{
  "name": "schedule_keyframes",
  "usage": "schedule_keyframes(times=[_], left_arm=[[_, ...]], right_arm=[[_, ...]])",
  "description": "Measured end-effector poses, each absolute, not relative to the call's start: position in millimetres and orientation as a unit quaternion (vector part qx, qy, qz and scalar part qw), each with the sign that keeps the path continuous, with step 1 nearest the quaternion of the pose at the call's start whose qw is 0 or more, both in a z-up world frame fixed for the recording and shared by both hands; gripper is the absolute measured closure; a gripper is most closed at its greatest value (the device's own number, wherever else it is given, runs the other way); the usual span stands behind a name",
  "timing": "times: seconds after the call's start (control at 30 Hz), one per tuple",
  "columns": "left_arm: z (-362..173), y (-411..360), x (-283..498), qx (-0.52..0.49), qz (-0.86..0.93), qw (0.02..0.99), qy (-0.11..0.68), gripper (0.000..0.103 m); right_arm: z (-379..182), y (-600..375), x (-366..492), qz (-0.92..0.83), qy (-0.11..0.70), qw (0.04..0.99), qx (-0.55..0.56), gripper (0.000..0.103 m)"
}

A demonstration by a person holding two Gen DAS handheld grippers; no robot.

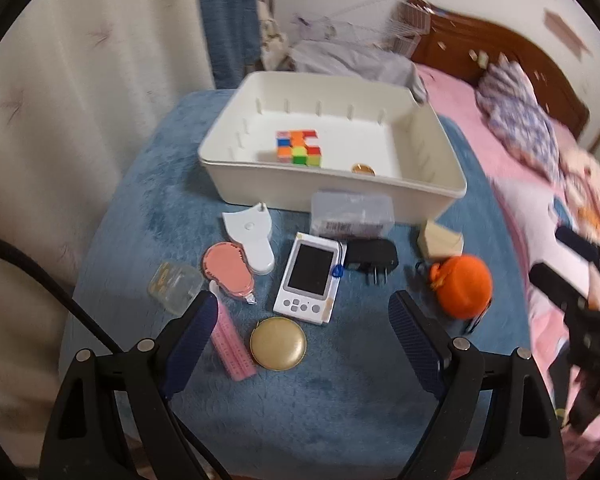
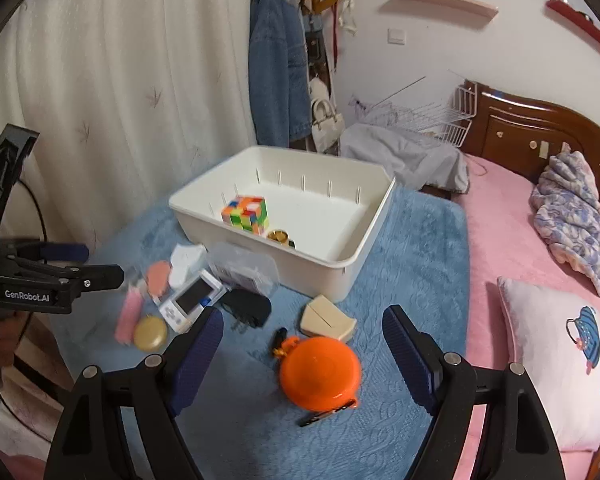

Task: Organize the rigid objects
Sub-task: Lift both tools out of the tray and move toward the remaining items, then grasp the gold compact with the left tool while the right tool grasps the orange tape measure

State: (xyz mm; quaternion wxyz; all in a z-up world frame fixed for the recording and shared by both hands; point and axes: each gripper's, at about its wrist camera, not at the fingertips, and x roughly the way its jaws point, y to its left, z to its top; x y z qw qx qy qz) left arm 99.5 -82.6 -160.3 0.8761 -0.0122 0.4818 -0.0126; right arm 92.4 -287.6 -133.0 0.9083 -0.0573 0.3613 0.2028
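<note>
A white bin [image 1: 428, 196] is sitting near the far edge of a blue mat [image 1: 300, 408], which is covering a bed. The bin is open-topped, with thin slot ribs along its inner walls. Inside it, a scrambled colour cube [image 1: 299, 147] is resting towards the left, and a small gold tin [image 1: 363, 169] is lying against the near wall.

In front of the bin, loose items are lying in a rough band across the mat. A clear box [image 1: 352, 214] with a barcode label is touching the bin's near wall. Left of it are a white tape measure [image 1: 252, 236], a pink round-headed item [image 1: 228, 270] and a clear case [image 1: 176, 286]. A white handheld device [image 1: 308, 276] with a dark screen is lying in the middle, a black plug [image 1: 372, 260] just to its right. Nearer the camera are a pink ruler [image 1: 232, 350] and a gold disc [image 1: 278, 343]. On the right, a tan block [image 1: 440, 240] is lying beside the bin's near corner, and an orange round case [image 2: 320, 374] is sitting just in front of it with a black strap trailing off it.

The left gripper [image 1: 300, 344] is hovering with its jaws spread wide and nothing between the pads, the disc lying below the gap. The right gripper [image 2: 302, 360] is likewise standing wide and empty, above the orange case.

The near half of the mat is bare, giving open room. A cream curtain [image 2: 120, 100] is hanging close along the left edge; a pink bedspread [image 2: 500, 220] and pillow [image 2: 560, 360] are bordering the right.
</note>
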Motion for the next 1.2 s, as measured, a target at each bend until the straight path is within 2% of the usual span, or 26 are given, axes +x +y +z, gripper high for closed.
schedule_keyframes(times=[0.4, 0.87, 1.2], left_arm=[[-219, -103, 110, 0.121, -0.084, 0.843, 0.517, 0.014], [-264, -97, 120, 0.131, -0.104, 0.8, 0.576, 0.014], [-277, -87, 123, 0.09, -0.106, 0.781, 0.609, 0.014]], right_arm=[[-192, -289, 113, 0.225, 0.378, 0.894, -0.078, 0.02], [-235, -283, 126, 0.229, 0.413, 0.878, -0.074, 0.02], [-245, -282, 133, 0.223, 0.421, 0.875, -0.08, 0.02]])
